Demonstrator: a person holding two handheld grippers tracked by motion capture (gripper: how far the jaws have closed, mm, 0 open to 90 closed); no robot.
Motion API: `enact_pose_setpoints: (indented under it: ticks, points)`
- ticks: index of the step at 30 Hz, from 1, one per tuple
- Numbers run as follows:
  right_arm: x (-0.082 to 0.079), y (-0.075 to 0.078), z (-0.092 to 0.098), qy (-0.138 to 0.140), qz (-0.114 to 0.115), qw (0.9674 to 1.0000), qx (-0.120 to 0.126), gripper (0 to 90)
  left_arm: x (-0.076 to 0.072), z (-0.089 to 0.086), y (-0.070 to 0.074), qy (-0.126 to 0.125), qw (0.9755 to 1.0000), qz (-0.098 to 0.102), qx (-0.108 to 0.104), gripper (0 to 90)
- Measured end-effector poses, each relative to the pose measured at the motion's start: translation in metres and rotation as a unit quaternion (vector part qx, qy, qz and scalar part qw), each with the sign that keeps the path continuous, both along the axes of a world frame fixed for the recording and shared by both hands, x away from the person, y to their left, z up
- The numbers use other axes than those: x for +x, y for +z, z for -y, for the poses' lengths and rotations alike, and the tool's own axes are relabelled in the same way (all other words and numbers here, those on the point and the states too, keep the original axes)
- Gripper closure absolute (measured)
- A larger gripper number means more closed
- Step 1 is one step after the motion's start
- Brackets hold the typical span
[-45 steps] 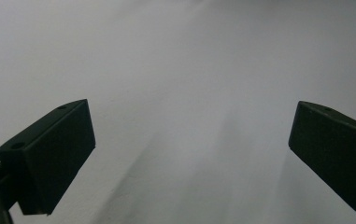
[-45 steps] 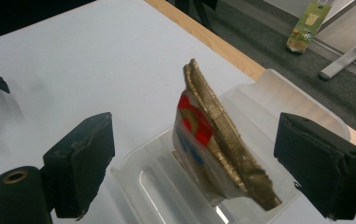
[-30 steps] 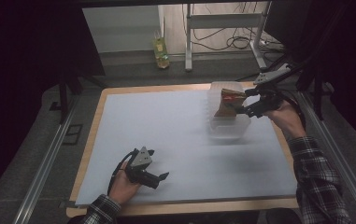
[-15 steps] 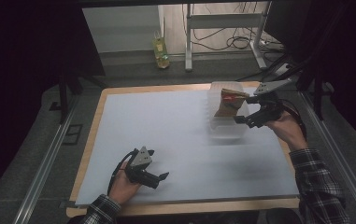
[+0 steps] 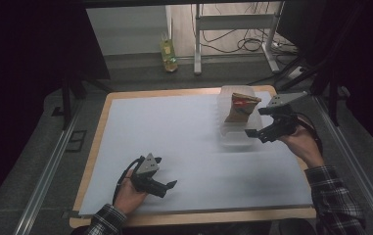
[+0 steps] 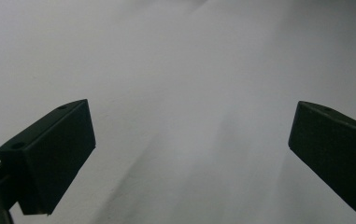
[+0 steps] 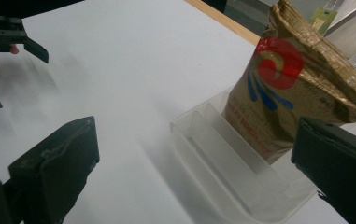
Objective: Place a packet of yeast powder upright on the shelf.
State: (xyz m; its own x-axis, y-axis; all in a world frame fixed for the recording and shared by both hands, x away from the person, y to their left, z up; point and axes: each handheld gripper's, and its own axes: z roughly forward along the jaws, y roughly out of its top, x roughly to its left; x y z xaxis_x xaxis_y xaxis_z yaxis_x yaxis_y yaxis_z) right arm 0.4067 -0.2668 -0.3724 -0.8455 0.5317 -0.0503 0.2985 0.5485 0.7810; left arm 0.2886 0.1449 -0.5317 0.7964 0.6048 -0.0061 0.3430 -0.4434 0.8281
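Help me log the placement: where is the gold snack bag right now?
The gold snack bag stands upright in the far slot of the clear divided tray at the table's far right in the high view, just ahead of the open right gripper.

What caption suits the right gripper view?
Open right gripper beside a gold snack bag standing in a clear divided tray.
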Motion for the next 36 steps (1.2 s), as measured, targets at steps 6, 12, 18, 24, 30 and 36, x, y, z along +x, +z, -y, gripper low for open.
enact_pose_setpoints:
  ticks: [6,12,18,24,30,36]
  points:
    - [-0.009,-0.005,-0.001,-0.001,-0.001,1.0,0.005,0.3,0.0,0.0,0.0,0.0,1.0,0.001,0.001,0.7]
    - [-0.015,-0.012,-0.001,0.005,0.0,1.0,0.0,0.3,0.0,0.0,0.0,0.0,1.0,0.002,0.002,0.7]
    - [-0.02,-0.018,-0.002,0.006,-0.002,1.0,0.001,0.3,0.0,0.0,0.0,0.001,1.0,0.002,0.002,0.8]
    - [-0.028,-0.027,-0.003,0.009,-0.011,0.9999,0.003,0.0,0.0,0.0,0.0,0.0,1.0,0.002,0.002,0.7]
    - [-0.035,-0.032,-0.002,0.014,-0.012,0.9998,0.001,0.0,0.0,0.0,0.0,0.0,1.0,0.002,0.003,0.8]
    - [-0.045,-0.038,-0.002,0.016,-0.008,0.9998,0.001,0.0,0.0,0.0,0.0,0.0,1.0,0.003,0.003,0.8]
